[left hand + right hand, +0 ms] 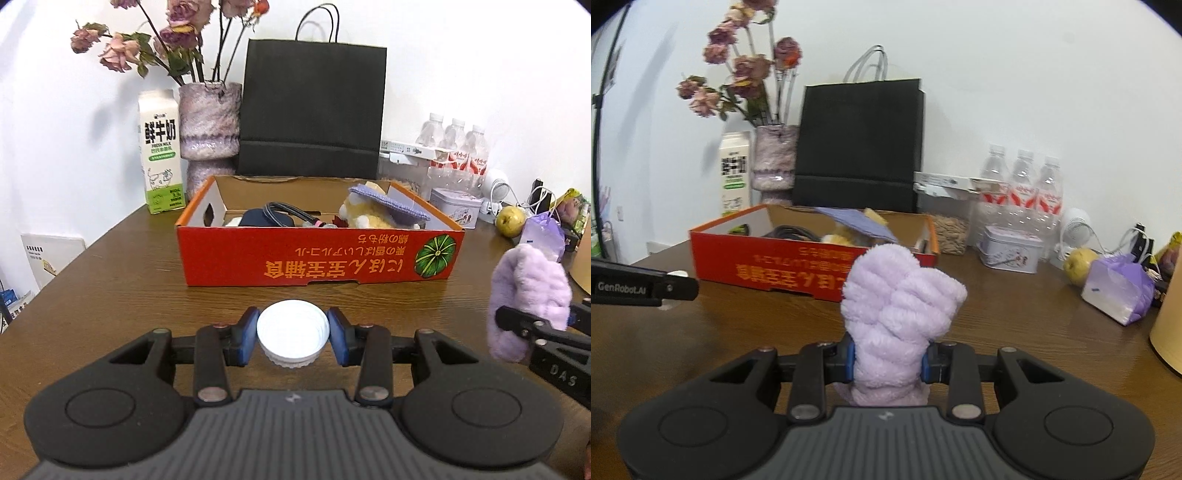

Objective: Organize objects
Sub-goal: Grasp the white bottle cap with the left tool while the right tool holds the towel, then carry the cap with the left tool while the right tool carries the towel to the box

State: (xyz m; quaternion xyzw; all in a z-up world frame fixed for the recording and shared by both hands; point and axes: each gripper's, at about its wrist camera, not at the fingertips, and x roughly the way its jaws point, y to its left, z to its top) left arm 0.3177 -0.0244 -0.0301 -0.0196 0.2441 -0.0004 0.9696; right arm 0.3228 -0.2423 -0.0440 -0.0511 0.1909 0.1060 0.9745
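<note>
Sitting between left tongs (291, 338): white cap (292, 334)

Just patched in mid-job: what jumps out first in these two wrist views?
The left gripper is clamped on a white bottle cap, right at the front of its own view. The right gripper squeezes a fluffy lilac cloth that stands up between its fingers. Behind both, mid-table, sits the open red cardboard box, already holding a yellow plush toy and a dark cable.

White cap (292, 336), fluffy lilac cloth (899, 314)
</note>
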